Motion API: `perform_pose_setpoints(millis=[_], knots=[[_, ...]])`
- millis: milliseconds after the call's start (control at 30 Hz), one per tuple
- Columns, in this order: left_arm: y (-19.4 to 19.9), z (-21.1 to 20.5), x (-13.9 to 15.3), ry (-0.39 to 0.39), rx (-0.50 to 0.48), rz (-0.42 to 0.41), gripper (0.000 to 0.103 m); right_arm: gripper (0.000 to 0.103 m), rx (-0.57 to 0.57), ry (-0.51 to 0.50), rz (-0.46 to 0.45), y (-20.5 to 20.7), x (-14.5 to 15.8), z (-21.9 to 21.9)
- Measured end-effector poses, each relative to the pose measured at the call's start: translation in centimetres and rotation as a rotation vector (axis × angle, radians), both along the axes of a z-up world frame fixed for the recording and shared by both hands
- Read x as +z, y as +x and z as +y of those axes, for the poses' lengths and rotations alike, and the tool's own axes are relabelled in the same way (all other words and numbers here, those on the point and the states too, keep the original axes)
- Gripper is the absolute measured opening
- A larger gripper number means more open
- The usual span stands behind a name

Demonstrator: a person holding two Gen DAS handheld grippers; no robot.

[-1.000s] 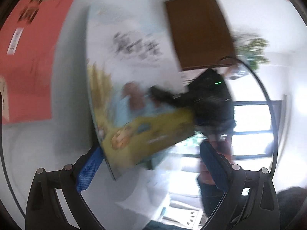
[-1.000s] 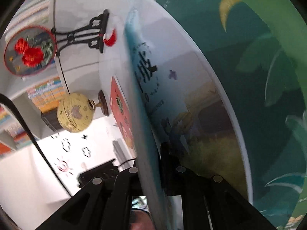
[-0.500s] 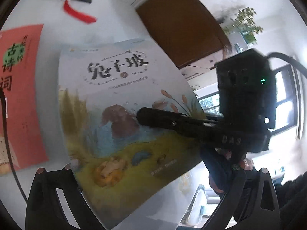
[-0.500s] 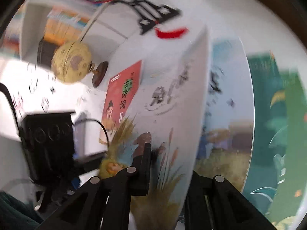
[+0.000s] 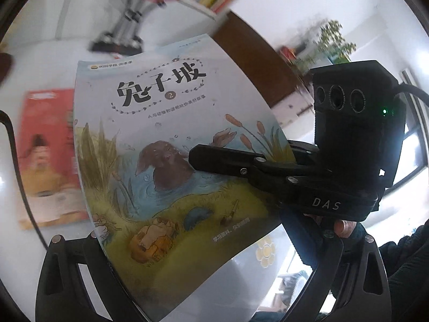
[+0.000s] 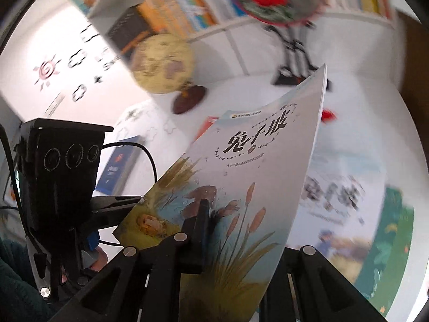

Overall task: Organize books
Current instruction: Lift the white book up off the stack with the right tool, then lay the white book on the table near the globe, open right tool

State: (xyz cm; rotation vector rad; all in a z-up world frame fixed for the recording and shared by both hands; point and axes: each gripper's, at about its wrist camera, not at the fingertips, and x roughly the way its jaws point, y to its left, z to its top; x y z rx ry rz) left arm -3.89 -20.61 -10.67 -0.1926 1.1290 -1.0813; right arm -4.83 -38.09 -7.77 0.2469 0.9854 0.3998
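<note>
- Looks like a carry/hand-over step: picture book (image 5: pixel 171 161) up off the desk (image 5: pixel 16 241), cover facing the left camera, probably headed for the bookshelf (image 6: pixel 182 8) at the top of the right view.
- Right tongs (image 6: pixel 207 214) clamped narrow on the book's lower right part, one finger flat across the cover, the other hidden behind it.
- Left tongs (image 5: pixel 187 230) spread wide, not pinching anything. Book's lower left corner sitting between them, left finger partly hidden behind the page edge.
- Thin floppy thing, already bowing, so better to bite near the spine and deep, not just the corner.
- Worth closing the left tongs fully before loosening the right, otherwise likely to droop or slide out.
- Mind the globe (image 6: pixel 163 64) in the upper middle of the right view on the way up.
- Red book (image 5: pixel 48 155) lying flat on the desk at the left of the left view, blurry, well apart from both tongs.
</note>
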Motion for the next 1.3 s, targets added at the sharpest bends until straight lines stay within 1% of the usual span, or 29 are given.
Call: perform_pose_setpoints(millis=[67, 133, 233, 267, 367, 467, 500, 533, 600, 733, 900, 1000, 1167, 1300], knots=[[0.2, 3.3, 1.3, 0.018, 0.053, -0.037, 0.096, 0.014, 0.034, 0.003, -0.027, 0.4, 0.9, 2.1], [0.5, 6.6, 1.9, 0.038, 0.103, -0.065, 0.096, 0.014, 0.077, 0.019, -0.054, 1.1, 1.8, 5.0], [1.1, 12.4, 3.0, 0.063, 0.175, -0.091, 0.096, 0.014, 0.155, 0.053, -0.099, 2.4, 2.7, 10.8], [1.4, 14.6, 3.2, 0.072, 0.194, -0.098, 0.096, 0.014, 0.169, 0.06, -0.104, 3.0, 2.7, 12.1], [2.3, 20.0, 3.6, 0.095, 0.228, -0.115, 0.096, 0.014, 0.224, 0.087, -0.123, 4.6, 2.7, 18.5], [3.5, 24.6, 3.4, 0.115, 0.246, -0.124, 0.096, 0.014, 0.247, 0.106, -0.128, 6.1, 2.0, 23.4], [3.8, 26.0, 3.1, 0.116, 0.25, -0.128, 0.096, 0.014, 0.254, 0.116, -0.128, 6.6, 1.5, 25.7], [4.3, 27.5, 2.7, 0.114, 0.256, -0.129, 0.096, 0.014, 0.256, 0.12, -0.129, 6.8, 1.4, 26.6], [4.9, 30.3, 2.1, 0.124, 0.273, -0.129, 0.096, 0.014, 0.263, 0.122, -0.134, 7.7, 0.4, 30.1], [6.5, 34.9, -0.3, 0.148, 0.291, -0.105, 0.096, 0.014, 0.277, 0.136, -0.111, 9.0, -1.9, 35.2], [9.0, 37.8, -3.2, 0.215, 0.302, -0.058, 0.096, 0.014, 0.283, 0.141, -0.057, 10.9, -5.5, 40.2], [10.2, 39.1, -4.6, 0.239, 0.299, -0.042, 0.096, 0.014, 0.27, 0.179, -0.007, 12.5, -8.1, 42.0], [11.8, 40.2, -6.6, 0.266, 0.304, 0.003, 0.097, 0.014, 0.239, 0.214, 0.052, 14.2, -11.2, 43.0], [12.7, 41.4, -7.8, 0.319, 0.349, 0.03, 0.096, 0.015, 0.209, 0.239, 0.097, 15.3, -13.0, 43.2]])
